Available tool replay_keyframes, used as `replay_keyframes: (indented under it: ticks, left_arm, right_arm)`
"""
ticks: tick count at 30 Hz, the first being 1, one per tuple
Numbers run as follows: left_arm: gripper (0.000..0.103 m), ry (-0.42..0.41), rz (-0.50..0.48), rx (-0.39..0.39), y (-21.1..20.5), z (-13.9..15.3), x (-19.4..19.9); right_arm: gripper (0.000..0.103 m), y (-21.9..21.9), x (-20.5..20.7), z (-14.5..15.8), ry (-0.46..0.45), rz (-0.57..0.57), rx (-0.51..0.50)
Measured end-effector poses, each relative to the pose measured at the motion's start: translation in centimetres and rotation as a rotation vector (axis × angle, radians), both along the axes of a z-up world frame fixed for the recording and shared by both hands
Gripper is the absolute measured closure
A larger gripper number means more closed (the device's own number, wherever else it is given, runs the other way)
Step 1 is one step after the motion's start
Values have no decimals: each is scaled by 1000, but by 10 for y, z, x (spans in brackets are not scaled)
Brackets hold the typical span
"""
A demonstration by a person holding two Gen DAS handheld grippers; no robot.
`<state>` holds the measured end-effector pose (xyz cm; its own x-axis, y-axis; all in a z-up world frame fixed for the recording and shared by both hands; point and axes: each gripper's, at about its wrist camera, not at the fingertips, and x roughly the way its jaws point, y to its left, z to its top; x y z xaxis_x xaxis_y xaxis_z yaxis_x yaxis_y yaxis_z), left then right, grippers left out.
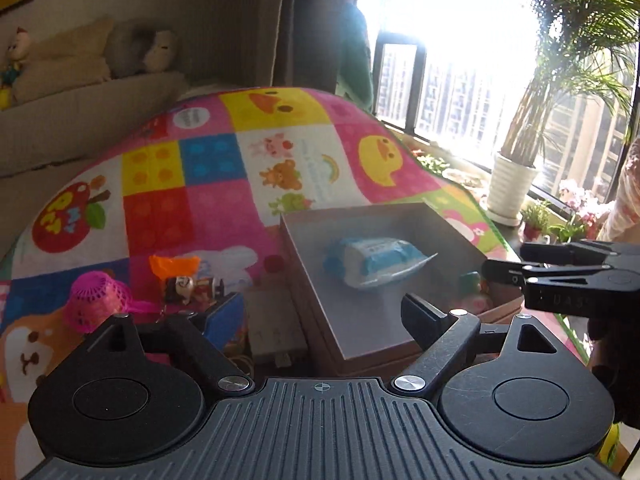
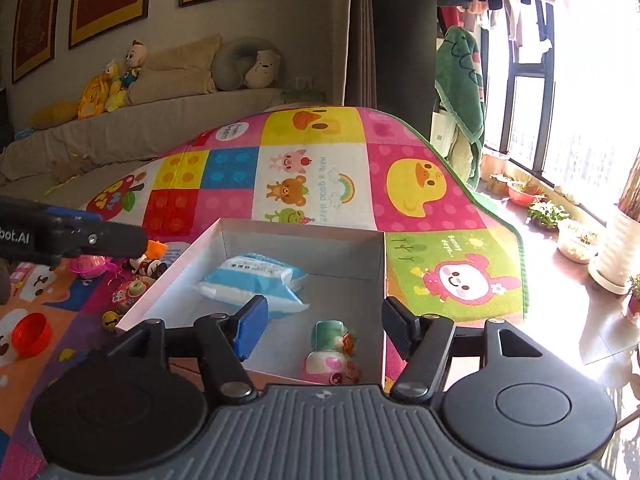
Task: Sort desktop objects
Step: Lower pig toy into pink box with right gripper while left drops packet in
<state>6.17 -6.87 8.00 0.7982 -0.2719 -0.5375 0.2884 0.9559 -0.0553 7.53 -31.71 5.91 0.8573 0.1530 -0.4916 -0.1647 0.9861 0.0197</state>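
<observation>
A shallow grey box (image 1: 304, 248) (image 2: 340, 236) stands on a colourful play mat. A blue and white tissue pack (image 1: 374, 260) (image 2: 252, 280) lies in it, with a small green and pink toy (image 2: 332, 352) at its near corner. My left gripper (image 1: 320, 320) is open and empty over the box's near left edge. My right gripper (image 2: 324, 328) is open and empty, just above the toy. Left of the box lie a pink mesh ball (image 1: 96, 300), an orange-topped figure toy (image 1: 180, 276) and a flat grey item (image 1: 272, 328).
A red round lid (image 2: 30, 334), a yellow bell (image 2: 110, 320) and more small toys (image 2: 132, 288) lie left of the box. A sofa with plush toys (image 2: 120, 80) stands behind. Potted plants (image 1: 512, 188) line the window at right.
</observation>
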Motion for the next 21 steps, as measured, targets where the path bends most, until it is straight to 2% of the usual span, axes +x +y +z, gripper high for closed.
replay_keyframes:
  ticks: [4,6,9,12,15,17,21]
  left_arm:
    - [8,35,2,66,17,-33,-40]
    - [8,41,15,111,26,-44,-56]
    - [8,40,89,155,47,-53,-74]
    - [7,43,178,147,75,-54,-83]
    - [7,53,266,153,98,-56,-80]
    - [7,61,316,154,110,-57,-71]
    - [7,107,363,147,122,-65,-47]
  right_arm:
    - [41,-8,18,-15,44,-91,13]
    - [47,-6,29,-25,78,-98,2]
    - [46,8,37,-36,123,-63,-18]
    - [42,29,39,-40,102,-74,-74]
    - [42,40,43,-38,105,-6,-41]
    - [42,51,43,-36,92,13,-58]
    - [41,69,25,-21,-3,2,-113]
